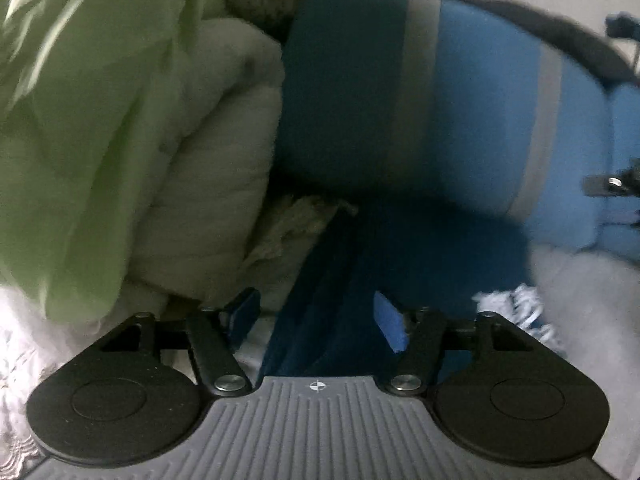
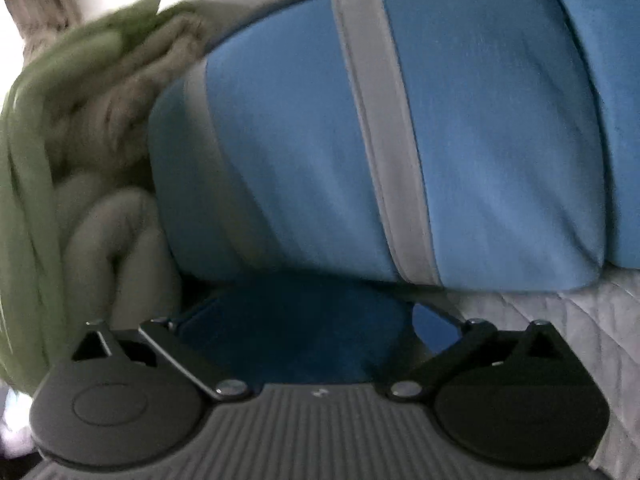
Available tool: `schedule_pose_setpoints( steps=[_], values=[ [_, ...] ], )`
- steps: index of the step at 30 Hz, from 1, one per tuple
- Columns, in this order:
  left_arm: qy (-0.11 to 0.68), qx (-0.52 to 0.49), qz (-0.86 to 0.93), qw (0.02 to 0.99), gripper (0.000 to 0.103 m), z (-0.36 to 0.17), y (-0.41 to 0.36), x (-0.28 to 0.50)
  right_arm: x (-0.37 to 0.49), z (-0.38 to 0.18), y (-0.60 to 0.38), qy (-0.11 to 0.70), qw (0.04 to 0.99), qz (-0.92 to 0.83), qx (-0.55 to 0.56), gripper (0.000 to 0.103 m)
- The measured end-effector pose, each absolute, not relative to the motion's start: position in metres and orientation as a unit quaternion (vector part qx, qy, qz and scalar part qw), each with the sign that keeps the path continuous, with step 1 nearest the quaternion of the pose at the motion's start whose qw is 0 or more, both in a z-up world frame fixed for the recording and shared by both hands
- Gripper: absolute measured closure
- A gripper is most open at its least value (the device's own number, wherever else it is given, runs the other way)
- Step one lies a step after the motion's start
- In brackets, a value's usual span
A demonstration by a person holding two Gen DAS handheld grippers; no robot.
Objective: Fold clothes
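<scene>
In the left wrist view, the left tool was partly open and held nothing. The dark blue cloth lay loose between its two fingers, but they were not pinching it. It lay on a white quilted bed cover, running up from the tool toward a big blue cushion with grey stripes. A green cloth and a pale cream blanket were heaped to the left. I think one piece had just been let go, so a fold was likely done or a new one was about to start.

In the right wrist view, the right tool was wide open and empty too. The dark blue cloth sat flat and smooth just ahead of it, below the blue cushion. The picture was blurry. Next, both tools would need to find an edge or corner of the cloth and pinch it well.
</scene>
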State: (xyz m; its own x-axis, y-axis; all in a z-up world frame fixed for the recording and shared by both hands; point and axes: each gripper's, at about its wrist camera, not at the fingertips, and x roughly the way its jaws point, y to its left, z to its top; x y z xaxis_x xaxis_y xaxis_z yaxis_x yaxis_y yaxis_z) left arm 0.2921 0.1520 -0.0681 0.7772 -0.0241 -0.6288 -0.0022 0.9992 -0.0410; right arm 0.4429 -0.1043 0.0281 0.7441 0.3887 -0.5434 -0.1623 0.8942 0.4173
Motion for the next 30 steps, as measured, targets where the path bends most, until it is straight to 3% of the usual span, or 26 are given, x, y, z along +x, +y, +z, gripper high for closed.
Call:
schedule_pose_setpoints(
  steps=[4,11,21,30],
  values=[
    [0.349,-0.016,-0.027,0.937,0.032,-0.079,0.147,0.275,0.411,0.012,-0.092,0.338,0.931,0.121,0.064,0.001],
    [0.376,0.056,-0.03,0.924,0.03,-0.071,0.136,0.245,0.374,0.022,-0.087,0.344,0.931,0.123,0.018,0.001],
    [0.352,0.076,0.005,0.933,0.029,-0.023,0.128,0.215,0.317,0.115,-0.125,0.282,0.949,0.132,-0.042,0.001],
    [0.29,0.077,0.031,0.953,0.029,0.047,0.146,0.185,0.262,0.219,-0.241,0.195,0.977,0.088,-0.005,0.001]
  ],
)
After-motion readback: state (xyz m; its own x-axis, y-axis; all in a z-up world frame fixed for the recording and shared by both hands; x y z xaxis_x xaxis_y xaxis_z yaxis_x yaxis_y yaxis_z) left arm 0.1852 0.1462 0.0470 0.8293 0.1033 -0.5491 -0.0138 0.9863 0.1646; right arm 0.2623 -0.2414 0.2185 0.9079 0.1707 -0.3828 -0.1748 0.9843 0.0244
